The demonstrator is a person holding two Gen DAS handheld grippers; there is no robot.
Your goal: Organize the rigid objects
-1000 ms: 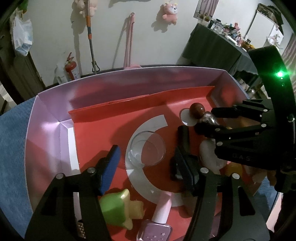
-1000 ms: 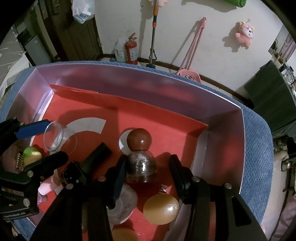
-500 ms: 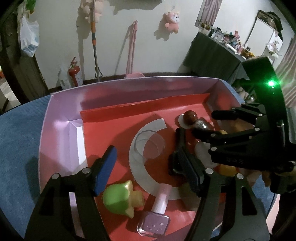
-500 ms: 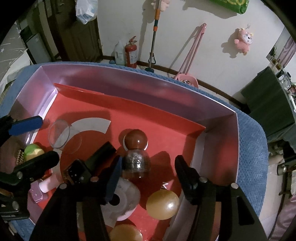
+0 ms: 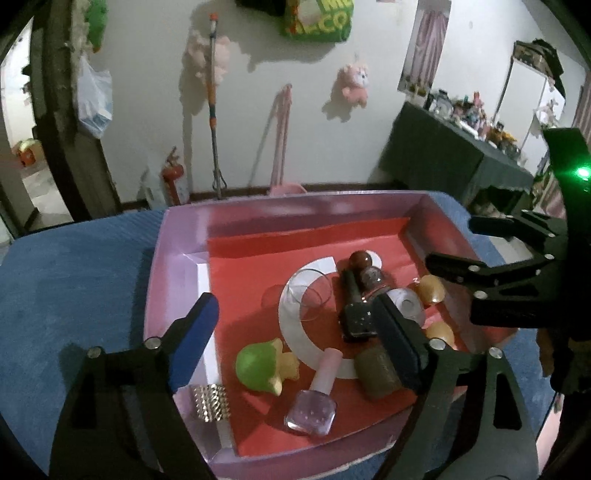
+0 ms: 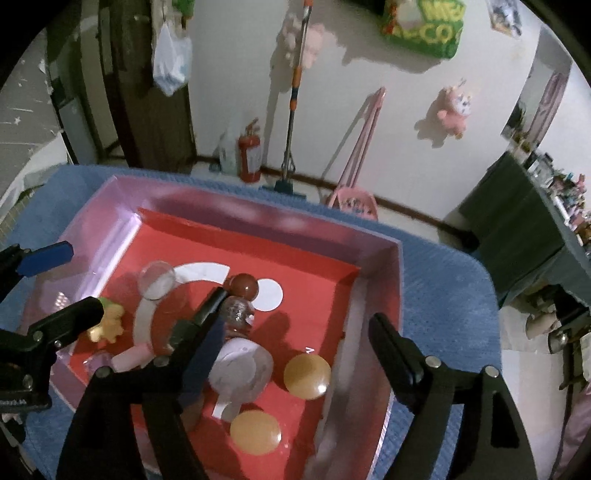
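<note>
Pinned on the wall above, a green bag printed with yellow letters, blurred, perhaps "ECO"; no other writing legible.

Resting on a blue mat, a pink-walled box with a red floor. Near the left wall: a spiked silver roller in the near corner, then a green and yellow toy, a pink nail polish bottle, a clear glass cup toward the middle. Right of centre: a dark bottle, a brown ball touching a glittery globe, a clear round lid. Toward the right wall: two amber balls, one nearer the front edge.

Left gripper hanging over the left half, jaws opening, already wide, nothing between the blue pads, nothing touched. Right gripper hanging over the right half, jaws likewise opening and wide, gripping nothing; globe and lid lying free on the floor below.
</note>
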